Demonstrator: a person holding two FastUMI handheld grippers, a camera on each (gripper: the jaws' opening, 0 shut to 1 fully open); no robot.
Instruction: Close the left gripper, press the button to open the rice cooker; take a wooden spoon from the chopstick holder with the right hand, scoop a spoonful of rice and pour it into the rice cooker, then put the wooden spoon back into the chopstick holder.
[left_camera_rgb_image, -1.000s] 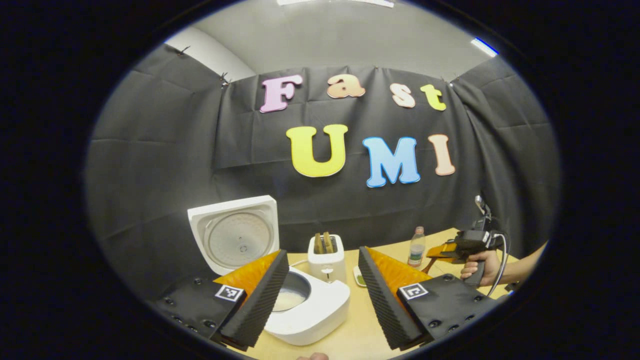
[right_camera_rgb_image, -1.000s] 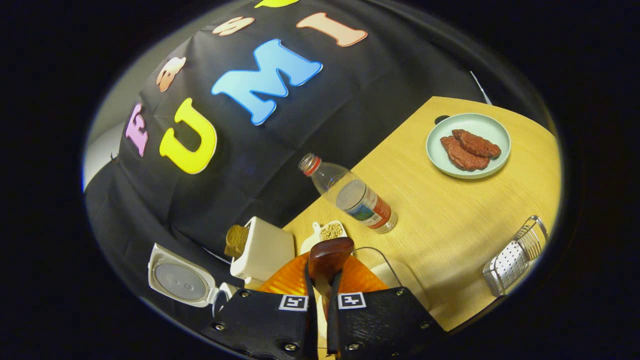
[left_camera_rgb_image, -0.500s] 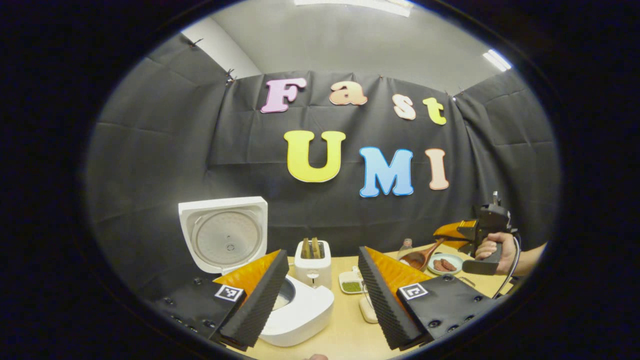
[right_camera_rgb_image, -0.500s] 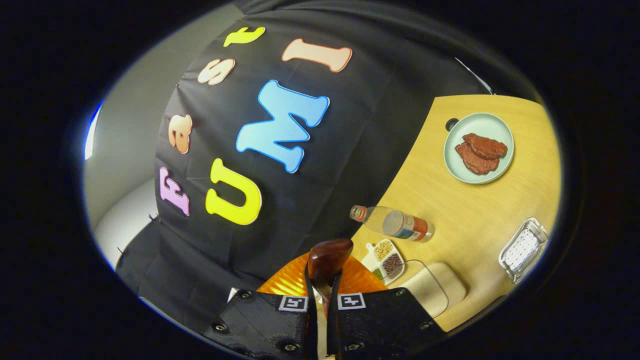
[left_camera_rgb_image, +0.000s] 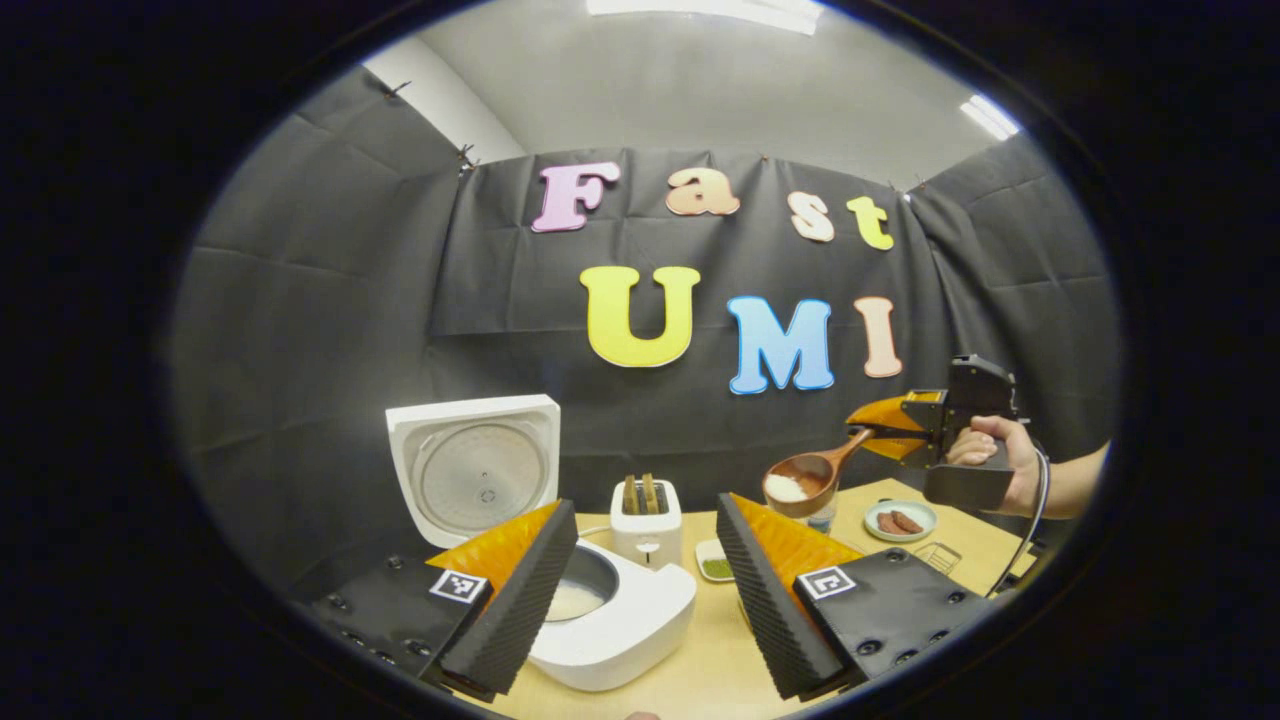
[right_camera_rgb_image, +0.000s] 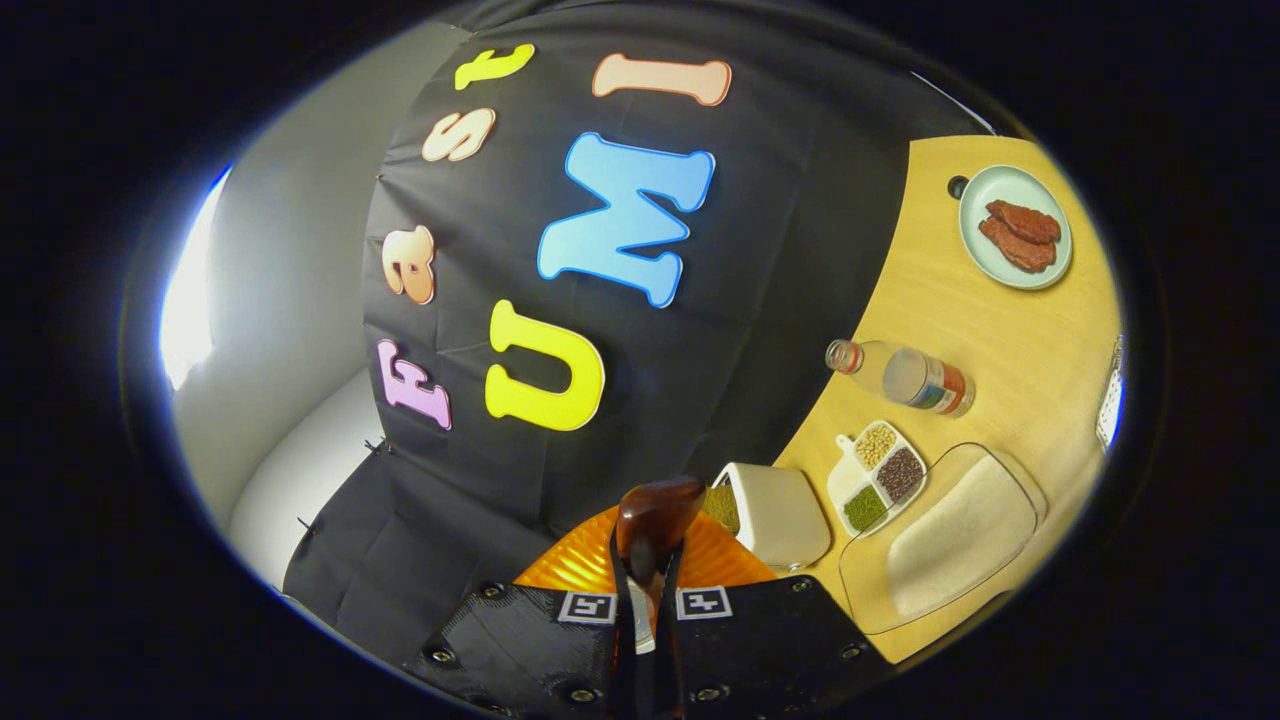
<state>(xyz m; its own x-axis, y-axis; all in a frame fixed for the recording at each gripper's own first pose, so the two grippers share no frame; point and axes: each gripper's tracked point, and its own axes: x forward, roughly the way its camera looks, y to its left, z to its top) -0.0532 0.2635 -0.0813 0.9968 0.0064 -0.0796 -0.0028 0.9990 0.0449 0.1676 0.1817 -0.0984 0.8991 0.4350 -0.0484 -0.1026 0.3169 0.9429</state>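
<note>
Wooden spoon (right_camera_rgb_image: 655, 520) clamped between right gripper (right_camera_rgb_image: 645, 610) jaws.

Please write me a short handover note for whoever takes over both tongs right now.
Right tongs: shut on the wooden spoon, held in the air above the table, bowl up with white rice in it.
Left tongs: open, empty, hovering in front of the rice cooker.
Rice cooker: lid up, pot open, something white inside.
Rice container: on the table beside the divided dish.
Done: cooker opened, spoon taken, rice scooped.
Left: carry the spoon over the pot, tip the rice in, return the spoon to the chopstick holder.
</note>
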